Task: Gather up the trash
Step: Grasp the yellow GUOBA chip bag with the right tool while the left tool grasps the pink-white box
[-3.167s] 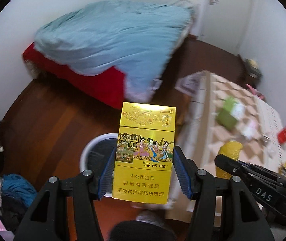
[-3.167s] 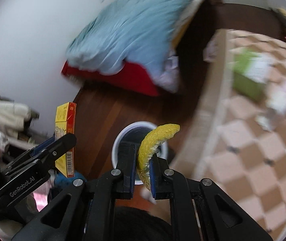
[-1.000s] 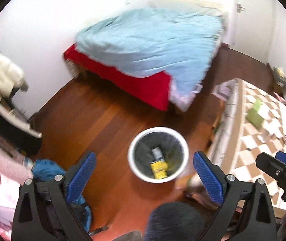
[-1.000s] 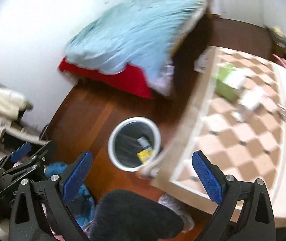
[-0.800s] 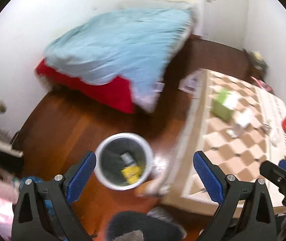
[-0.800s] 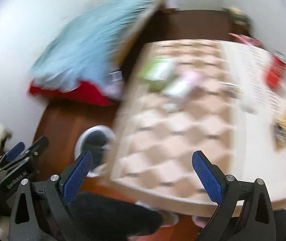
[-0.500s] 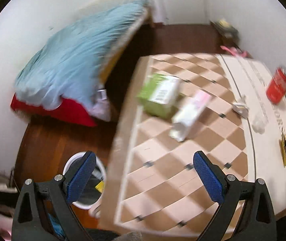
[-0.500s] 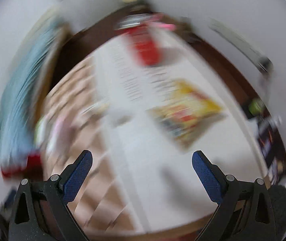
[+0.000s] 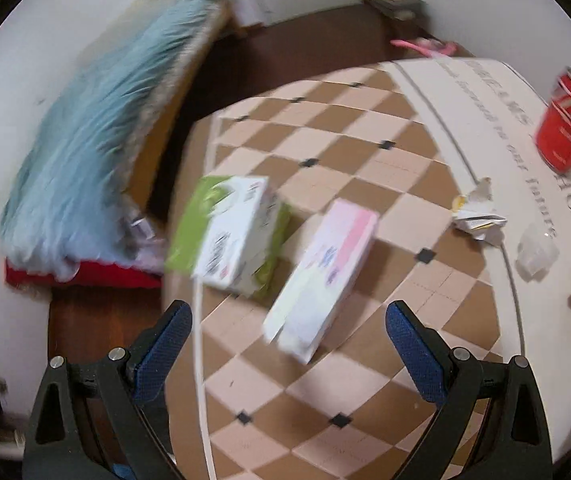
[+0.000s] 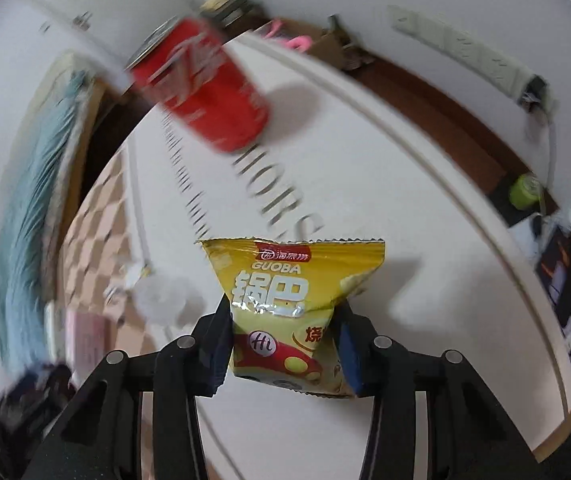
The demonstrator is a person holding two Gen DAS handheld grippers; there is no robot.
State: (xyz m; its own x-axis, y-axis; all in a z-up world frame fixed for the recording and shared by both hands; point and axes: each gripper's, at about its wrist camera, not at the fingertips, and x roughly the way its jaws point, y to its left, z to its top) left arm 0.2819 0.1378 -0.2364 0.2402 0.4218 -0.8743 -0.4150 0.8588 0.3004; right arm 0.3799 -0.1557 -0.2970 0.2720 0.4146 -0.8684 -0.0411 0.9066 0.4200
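Three seconds ago the left gripper (image 9: 287, 344) holds a yellow cigarette box and the right gripper (image 10: 285, 344) pinches a yellow peel over the white bin. Then both things lie in the bin and both grippers are wide open with nothing in them. Now the bin is gone from both views. The left gripper has swung over the checked table (image 9: 365, 400), still wide open, with the green box (image 9: 225, 236) and the pink box (image 9: 325, 268) just ahead of it. The right gripper has swung past the red can (image 10: 201, 88) and now squeezes the yellow snack bag (image 10: 285, 304) between its fingers.
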